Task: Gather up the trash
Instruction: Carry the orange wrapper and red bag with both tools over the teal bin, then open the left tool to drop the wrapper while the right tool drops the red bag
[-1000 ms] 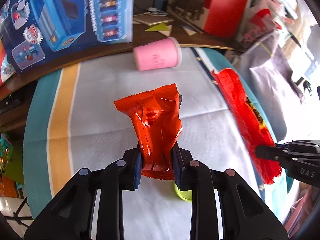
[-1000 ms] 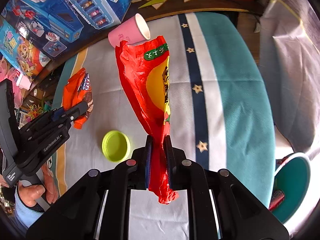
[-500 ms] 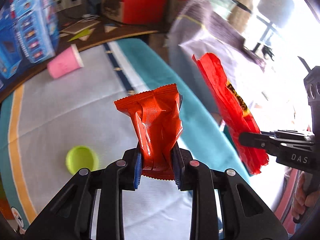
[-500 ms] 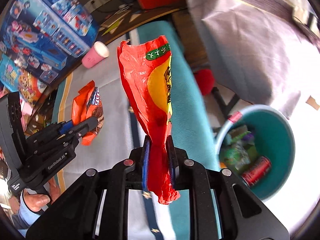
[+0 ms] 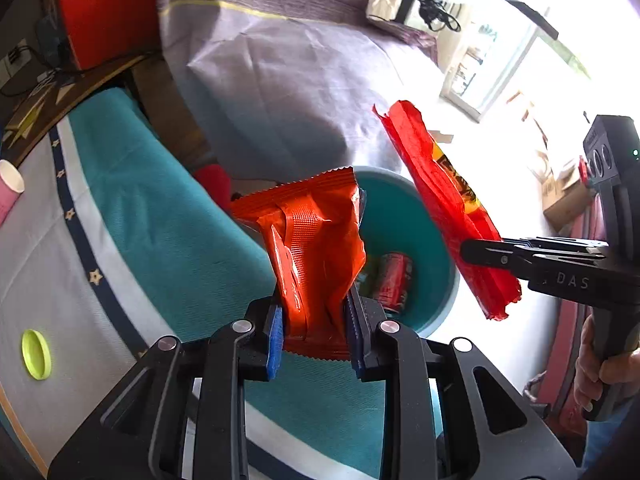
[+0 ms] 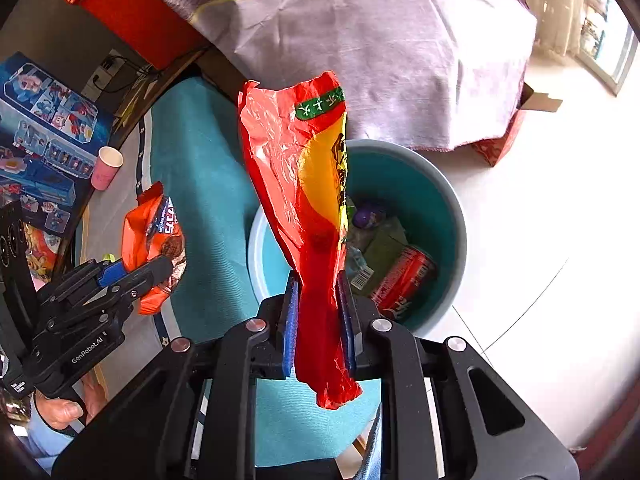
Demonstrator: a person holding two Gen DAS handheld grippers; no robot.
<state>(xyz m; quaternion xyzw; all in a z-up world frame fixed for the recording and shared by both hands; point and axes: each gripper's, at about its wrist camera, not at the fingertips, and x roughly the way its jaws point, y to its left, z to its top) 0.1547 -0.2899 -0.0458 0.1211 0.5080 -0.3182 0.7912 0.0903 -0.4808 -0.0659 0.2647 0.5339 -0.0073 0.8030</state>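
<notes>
My left gripper (image 5: pixel 314 326) is shut on an orange snack wrapper (image 5: pixel 316 248), held above the table's right edge; both show in the right wrist view, gripper (image 6: pixel 160 270) and wrapper (image 6: pixel 154 240). My right gripper (image 6: pixel 318 320) is shut on a long red and yellow chip bag (image 6: pixel 304 184), seen from the side in the left wrist view (image 5: pixel 448 208). A teal trash bin (image 6: pixel 452 208) stands on the floor beyond both, holding a red can (image 6: pixel 400 284) and other litter. The bin also shows behind the orange wrapper (image 5: pixel 404 216).
A pink paper cup (image 6: pixel 106 168) lies on the striped tablecloth (image 5: pixel 168 240), and a lime green lid (image 5: pixel 36 354) lies nearer. Blue toy boxes (image 6: pixel 44 140) stand at the table's far side. A piece of furniture under a lilac cloth (image 6: pixel 380 48) stands behind the bin.
Both grippers have swung right, off the table toward the bin, each still holding its wrapper. The bin now lies just beyond both wrappers.
</notes>
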